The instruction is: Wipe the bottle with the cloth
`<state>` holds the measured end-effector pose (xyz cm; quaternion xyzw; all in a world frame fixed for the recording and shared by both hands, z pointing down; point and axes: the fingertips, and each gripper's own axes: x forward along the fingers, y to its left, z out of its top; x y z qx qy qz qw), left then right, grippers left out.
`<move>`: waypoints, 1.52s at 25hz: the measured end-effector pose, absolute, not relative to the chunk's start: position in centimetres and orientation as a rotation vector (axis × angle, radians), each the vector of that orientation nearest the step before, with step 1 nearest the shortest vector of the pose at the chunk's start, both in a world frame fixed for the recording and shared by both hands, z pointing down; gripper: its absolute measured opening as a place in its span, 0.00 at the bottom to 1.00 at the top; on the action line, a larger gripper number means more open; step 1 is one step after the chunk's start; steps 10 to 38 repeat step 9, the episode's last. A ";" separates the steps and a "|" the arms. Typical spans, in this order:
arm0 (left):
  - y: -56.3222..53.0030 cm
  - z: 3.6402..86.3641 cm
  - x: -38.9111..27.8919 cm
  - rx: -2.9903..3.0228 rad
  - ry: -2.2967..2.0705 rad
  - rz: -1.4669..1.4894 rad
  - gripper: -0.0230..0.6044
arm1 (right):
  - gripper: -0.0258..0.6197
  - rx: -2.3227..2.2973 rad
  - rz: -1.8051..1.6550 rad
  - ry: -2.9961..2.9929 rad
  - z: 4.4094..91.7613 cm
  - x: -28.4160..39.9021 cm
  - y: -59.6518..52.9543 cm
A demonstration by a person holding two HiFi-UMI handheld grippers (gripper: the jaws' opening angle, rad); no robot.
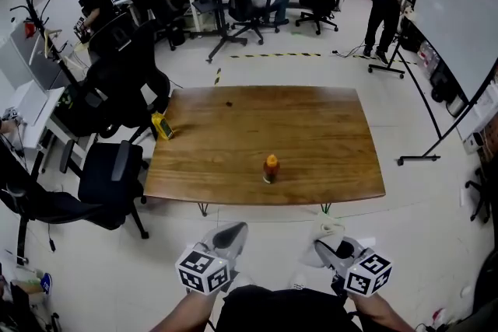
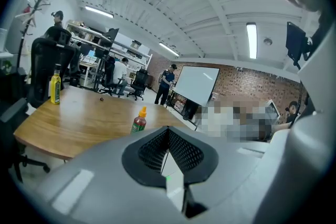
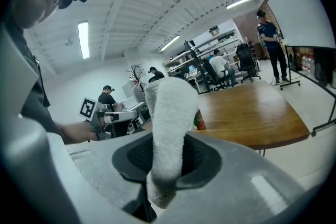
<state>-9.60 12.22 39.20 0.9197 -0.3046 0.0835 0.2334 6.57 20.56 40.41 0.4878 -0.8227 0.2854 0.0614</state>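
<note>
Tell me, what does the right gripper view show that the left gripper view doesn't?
Only the right gripper view shows the white cloth, clamped upright in the right tool. Only the left gripper view shows that the left tool is shut and empty, and it also shows a yellow bottle at a corner of the wooden table. Both views show that table and the small red bottle standing on it, apart from both tools.

Upright orange-capped bottle [image 1: 270, 169]; clamped white cloth [image 3: 169, 113]
</note>
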 end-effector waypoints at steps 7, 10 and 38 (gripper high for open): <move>12.4 39.0 -9.4 2.528 -0.851 0.224 0.06 | 0.15 1.461 0.849 -2.492 39.9 6.8 20.6; 12.4 39.0 -9.3 2.529 -0.854 0.224 0.06 | 0.15 1.457 0.845 -2.491 39.9 6.9 20.5; 12.4 39.0 -9.3 2.529 -0.854 0.224 0.06 | 0.15 1.457 0.845 -2.491 39.9 6.9 20.5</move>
